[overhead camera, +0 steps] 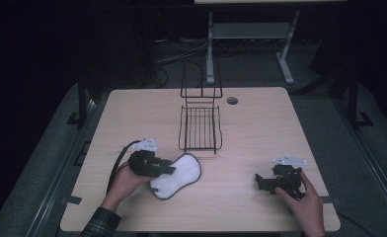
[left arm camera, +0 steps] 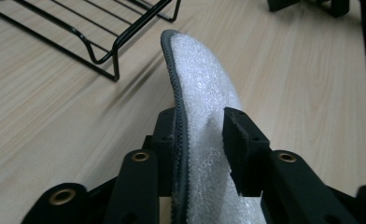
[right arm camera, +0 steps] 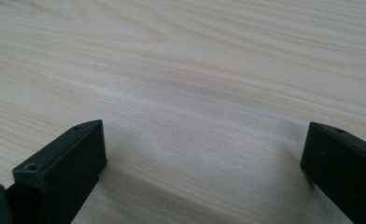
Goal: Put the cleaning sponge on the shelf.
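A white peanut-shaped sponge pad (overhead camera: 179,175) with a dark grey rim lies on the wooden table in front of the wire rack. My left gripper (overhead camera: 168,170) holds its left edge. In the left gripper view the pad (left arm camera: 202,93) stands on edge between the two black jaws, which are shut on it, my left gripper (left arm camera: 200,133) pinching it near its middle. My right gripper (overhead camera: 261,181) rests low over the table at the right, held by a hand. In the right gripper view my right gripper (right arm camera: 204,154) stands wide open over bare wood, nothing between its jaws.
A black wire rack (overhead camera: 200,129) sits at the table's middle, with a taller wire frame (overhead camera: 201,79) behind it. A round cable hole (overhead camera: 232,100) is in the table's far side. The rack's corner (left arm camera: 106,51) lies just left of the held pad.
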The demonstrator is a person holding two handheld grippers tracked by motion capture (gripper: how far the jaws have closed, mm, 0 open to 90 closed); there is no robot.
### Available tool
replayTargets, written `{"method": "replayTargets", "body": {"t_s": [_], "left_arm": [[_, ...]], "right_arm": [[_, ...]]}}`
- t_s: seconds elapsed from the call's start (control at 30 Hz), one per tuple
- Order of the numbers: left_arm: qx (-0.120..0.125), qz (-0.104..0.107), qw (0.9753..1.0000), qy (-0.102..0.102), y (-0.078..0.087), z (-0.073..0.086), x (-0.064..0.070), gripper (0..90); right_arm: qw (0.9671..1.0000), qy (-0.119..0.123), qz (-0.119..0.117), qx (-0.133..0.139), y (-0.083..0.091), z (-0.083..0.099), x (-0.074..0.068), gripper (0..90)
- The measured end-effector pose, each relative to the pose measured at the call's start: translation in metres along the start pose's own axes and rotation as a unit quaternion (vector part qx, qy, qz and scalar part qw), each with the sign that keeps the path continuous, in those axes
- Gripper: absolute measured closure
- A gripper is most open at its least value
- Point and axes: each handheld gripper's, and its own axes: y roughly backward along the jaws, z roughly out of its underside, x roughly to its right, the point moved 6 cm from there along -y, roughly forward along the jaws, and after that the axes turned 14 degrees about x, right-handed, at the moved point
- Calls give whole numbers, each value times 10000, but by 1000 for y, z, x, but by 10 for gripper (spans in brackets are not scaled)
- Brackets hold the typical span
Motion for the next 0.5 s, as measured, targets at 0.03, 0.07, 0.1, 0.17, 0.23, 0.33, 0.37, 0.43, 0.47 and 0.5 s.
{"method": "replayTargets", "body": {"t_s": [0.03,0.07,0.1,0.17,0.23,0.33,0.37,0.43,0.47,0.5], "left_arm": [[19,28,10000,19,1,-1,1,687],[42,56,10000,44,1,-1,1,697],[53,81,9999,68,1,-2,1,704],[93,145,9998,134,2,-3,3,726],[87,191,9997,145,3,-5,3,744],[117,236,9995,160,4,-6,6,761],[124,240,9995,149,4,-7,6,767],[155,244,9995,136,5,-8,8,778],[173,241,9995,108,6,-10,9,783],[178,233,9995,84,7,-11,10,788]], "right_arm": [[10000,1,1,0,0,0,0,0],[10000,-1,1,0,0,0,0,0],[10000,1,0,1,0,0,0,0],[10000,-1,0,0,0,0,0,0],[10000,-1,1,0,0,0,0,0],[10000,-1,0,0,0,0,0,0],[10000,0,0,0,0,0,0,0],[10000,-1,0,-1,0,0,0,0],[10000,0,-1,0,0,0,0,0],[10000,1,-2,1,0,0,0,0]]}}
